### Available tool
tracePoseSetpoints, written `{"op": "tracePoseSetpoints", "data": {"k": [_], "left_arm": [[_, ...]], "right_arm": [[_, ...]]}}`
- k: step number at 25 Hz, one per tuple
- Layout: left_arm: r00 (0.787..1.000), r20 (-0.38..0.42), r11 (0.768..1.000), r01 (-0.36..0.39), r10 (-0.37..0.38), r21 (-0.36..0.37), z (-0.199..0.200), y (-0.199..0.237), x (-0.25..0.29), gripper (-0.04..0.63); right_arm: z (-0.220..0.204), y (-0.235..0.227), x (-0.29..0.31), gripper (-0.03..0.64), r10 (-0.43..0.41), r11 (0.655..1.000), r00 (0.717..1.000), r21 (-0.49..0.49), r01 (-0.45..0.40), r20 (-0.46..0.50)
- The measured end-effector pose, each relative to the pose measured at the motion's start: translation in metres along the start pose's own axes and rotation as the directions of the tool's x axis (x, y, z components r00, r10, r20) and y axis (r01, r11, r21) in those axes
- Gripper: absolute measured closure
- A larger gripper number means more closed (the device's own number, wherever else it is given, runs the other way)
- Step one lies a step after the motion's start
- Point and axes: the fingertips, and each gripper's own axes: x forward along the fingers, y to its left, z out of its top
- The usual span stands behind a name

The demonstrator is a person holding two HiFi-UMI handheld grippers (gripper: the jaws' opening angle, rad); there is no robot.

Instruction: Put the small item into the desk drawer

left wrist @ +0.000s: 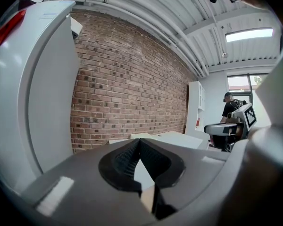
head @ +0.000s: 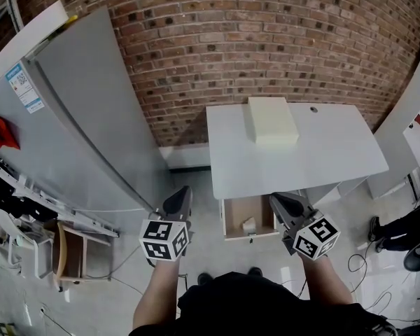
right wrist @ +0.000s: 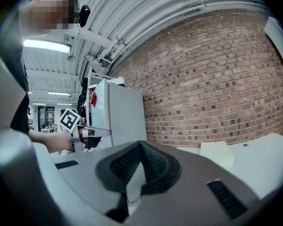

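Note:
The white desk point(head: 322, 152) stands against the brick wall, and its drawer point(head: 225, 219) is pulled open below the front edge. A small pale item point(head: 249, 224) lies inside the drawer on its brown bottom. My left gripper point(head: 180, 197) hangs left of the drawer over the floor, shut and empty. The left gripper view shows its fingertips point(left wrist: 139, 141) meeting, pointed at the wall. My right gripper point(head: 286, 202) hovers at the drawer's right front corner, also shut with nothing in it. In the right gripper view its tips point(right wrist: 141, 143) touch.
A cream box point(head: 271, 120) rests at the back of the desk. A tall grey fridge point(head: 77, 117) fills the left side, with a small wooden stool point(head: 70, 254) beside it. A white cabinet point(head: 413, 110) and a person's shoes point(head: 375, 228) are at the right. Cables lie on the floor.

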Motion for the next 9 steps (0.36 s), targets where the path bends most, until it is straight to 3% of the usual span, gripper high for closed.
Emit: {"op": "tracePoseSetpoints", "data": {"k": [9], "left_arm": [[1.000, -0.018, 1.000, 0.008, -0.008, -0.008, -0.0080, -0.0065, 0.0035, 0.583]], "right_arm": [[-0.0016, -0.0017, -0.0052, 0.606, 0.003, 1.000, 1.000, 0.003, -0.003, 0.001]]}}
